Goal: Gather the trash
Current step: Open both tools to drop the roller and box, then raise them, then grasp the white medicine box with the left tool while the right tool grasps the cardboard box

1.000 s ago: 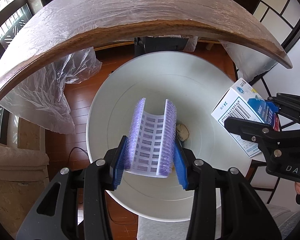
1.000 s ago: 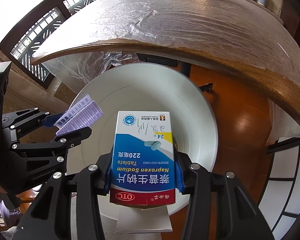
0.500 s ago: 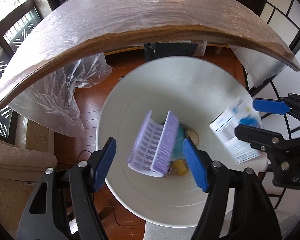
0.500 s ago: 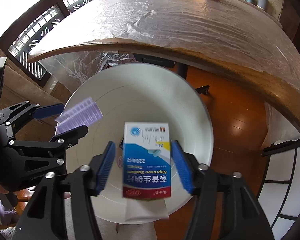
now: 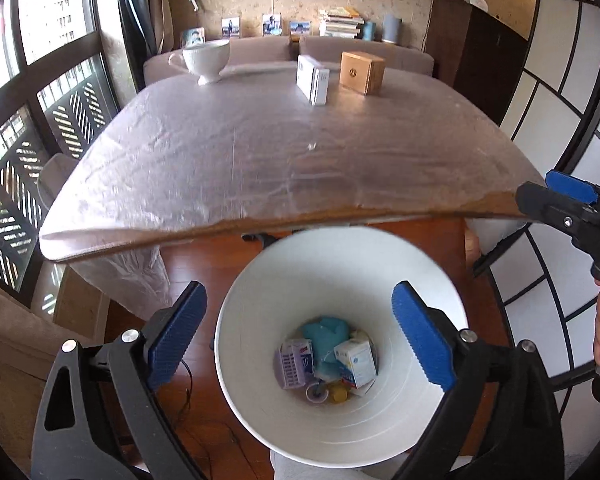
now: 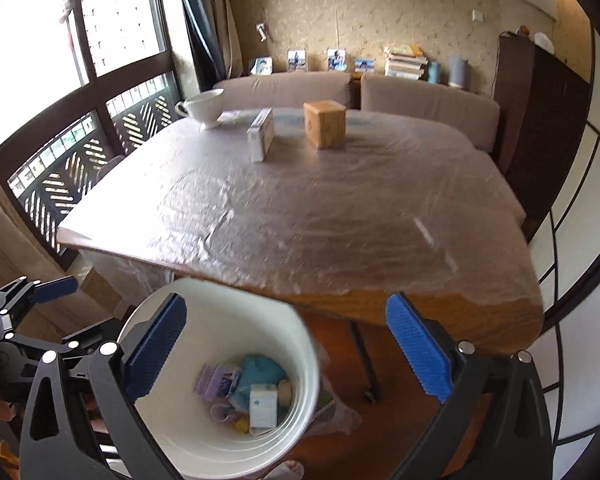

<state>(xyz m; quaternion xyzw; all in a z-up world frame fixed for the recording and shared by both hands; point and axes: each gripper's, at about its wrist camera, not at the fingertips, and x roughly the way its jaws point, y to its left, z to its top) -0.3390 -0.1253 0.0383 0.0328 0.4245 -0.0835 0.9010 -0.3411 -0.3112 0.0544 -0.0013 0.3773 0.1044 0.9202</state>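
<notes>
In the lower middle of the frame the bin (image 5: 340,280) stands before the table (image 5: 280,168), holding the medicine box (image 5: 356,362) right of the blister pack (image 5: 294,364), while the cup (image 5: 206,58), carton (image 5: 312,78) and wooden box (image 5: 361,72) line the table's far edge.

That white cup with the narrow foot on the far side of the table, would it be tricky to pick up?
Probably. The white cup looks like glazed ceramic, so likely slippery and breakable. Its wide bowl sits on a narrow foot, so a sideways push might tip it.

Plastic-covered table (image 5: 260,160) — white cup (image 5: 206,58), white box (image 5: 313,79), wooden box (image 5: 362,72) — sofa (image 6: 420,100) behind
</notes>
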